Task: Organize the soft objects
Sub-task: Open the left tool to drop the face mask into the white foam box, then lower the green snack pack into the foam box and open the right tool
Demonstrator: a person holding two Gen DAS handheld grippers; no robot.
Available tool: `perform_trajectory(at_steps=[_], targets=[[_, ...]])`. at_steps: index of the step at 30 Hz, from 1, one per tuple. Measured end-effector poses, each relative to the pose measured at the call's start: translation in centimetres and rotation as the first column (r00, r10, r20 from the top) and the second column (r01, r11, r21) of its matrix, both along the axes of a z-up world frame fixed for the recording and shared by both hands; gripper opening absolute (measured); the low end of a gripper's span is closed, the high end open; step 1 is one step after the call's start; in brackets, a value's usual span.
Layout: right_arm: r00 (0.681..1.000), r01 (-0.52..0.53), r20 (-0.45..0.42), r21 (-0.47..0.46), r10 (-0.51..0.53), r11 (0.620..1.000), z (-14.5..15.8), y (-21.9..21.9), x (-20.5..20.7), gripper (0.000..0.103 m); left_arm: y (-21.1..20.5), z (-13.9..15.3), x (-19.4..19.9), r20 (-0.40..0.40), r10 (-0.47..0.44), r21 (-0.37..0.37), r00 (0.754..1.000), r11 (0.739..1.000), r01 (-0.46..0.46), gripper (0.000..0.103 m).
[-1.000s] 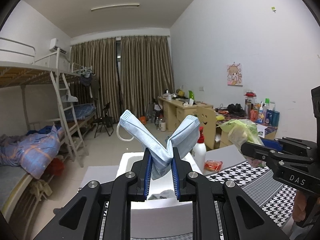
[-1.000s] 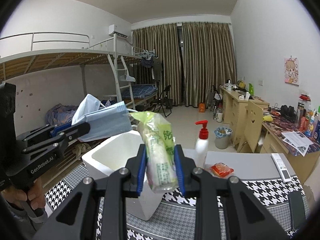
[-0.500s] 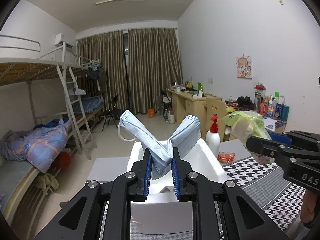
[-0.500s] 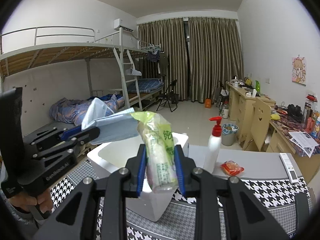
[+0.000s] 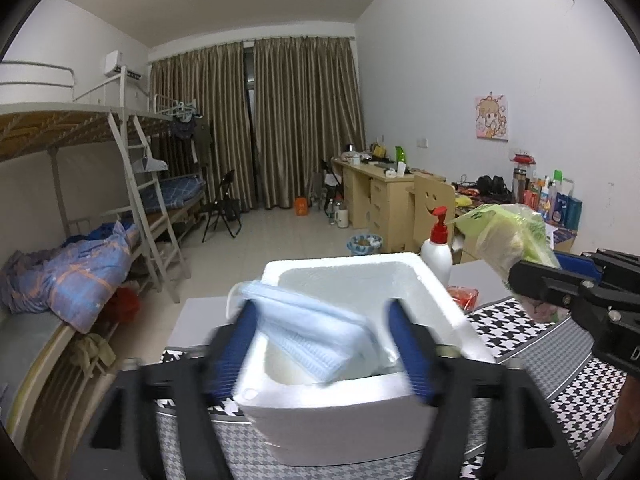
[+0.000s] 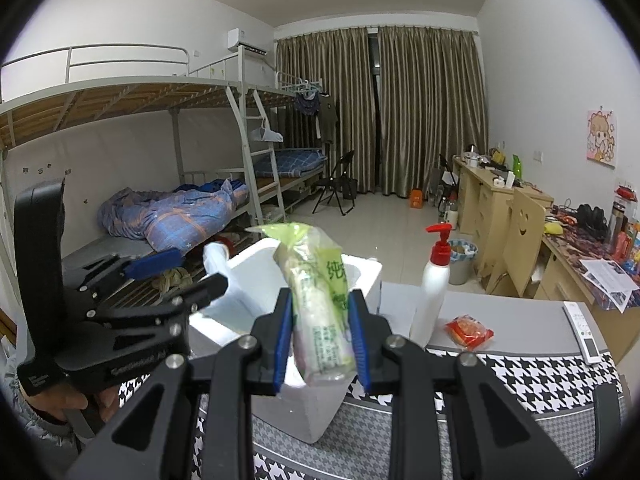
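Two tongs, one in each hand. Left tongs (image 5: 316, 312): jaws wide apart, just now opening, blue pads (image 5: 408, 352) all blurry. Between them, loose, a blue face mask (image 5: 312, 336), folded, tipped down into the open top of the white foam box (image 5: 348, 408). Too blurry to tell if touching the left pad; clear of the right pad. Low edge of the mask already inside the box, white ear loop up at the left.

Right tongs (image 6: 320, 300): squeezed tight on a soft pack of tissues (image 6: 320, 312) in clear and green wrap, standing up tall between the blue pads. Held up in the air beside the left tongs, over the near side of the box, not in it.

A bit of a hand (image 6: 52, 400) under the left tongs' black handle.

Box sitting on a black and white check cloth (image 6: 520, 372) on a grey table. Just right of the box, a white pump bottle (image 6: 432, 292) with a red top. Next to that, a small red packet (image 6: 468, 330). Far right on the table, a white remote (image 6: 584, 334).

Farther off: bunk beds with a blue check blanket (image 6: 176, 216) on the left, brown curtains (image 6: 400, 108) at the back, wooden desks (image 6: 488, 196) and a chair with a smiley face (image 6: 524, 240) on the right.
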State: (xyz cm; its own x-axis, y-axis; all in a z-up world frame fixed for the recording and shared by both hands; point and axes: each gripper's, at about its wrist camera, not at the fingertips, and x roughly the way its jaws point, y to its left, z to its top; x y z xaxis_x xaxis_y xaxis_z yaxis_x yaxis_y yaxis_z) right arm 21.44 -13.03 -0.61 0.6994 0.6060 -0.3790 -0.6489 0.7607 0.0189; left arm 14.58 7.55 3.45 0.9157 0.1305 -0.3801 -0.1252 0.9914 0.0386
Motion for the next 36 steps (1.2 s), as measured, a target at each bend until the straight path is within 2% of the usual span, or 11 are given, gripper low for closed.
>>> perform_trajectory(at_steps=[4, 6, 9, 18, 36], targets=[[1.0, 0.006, -0.005, -0.004, -0.006, 1.0, 0.0, 0.3, 0.3, 0.032, 1.0, 0.2, -0.6, 0.021, 0.027, -0.024, 0.999, 0.999, -0.027, 0.088], [1.0, 0.007, -0.008, -0.006, -0.007, 1.0, -0.1, 0.4, 0.4, 0.032, 1.2, 0.4, -0.9, 0.04, 0.049, -0.018, 0.998, 0.999, -0.048, 0.097], [1.0, 0.007, -0.008, -0.01, -0.007, 1.0, 0.0, 0.7, 0.5, 0.032, 1.3, 0.8, -1.4, 0.068, 0.057, -0.017, 0.996, 0.998, -0.056, 0.102], [1.0, -0.006, -0.005, -0.023, 0.006, 1.0, -0.1, 1.6, 0.7, 0.032, 1.9, 1.0, -1.8, 0.079, 0.074, -0.016, 0.994, 0.997, -0.073, 0.102], [0.999, -0.047, -0.019, -0.03, 0.046, 0.998, -0.5, 3.7, 1.5, 0.032, 4.1, 0.8, -3.6, 0.084, 0.169, -0.017, 0.982, 0.986, -0.168, 0.102]])
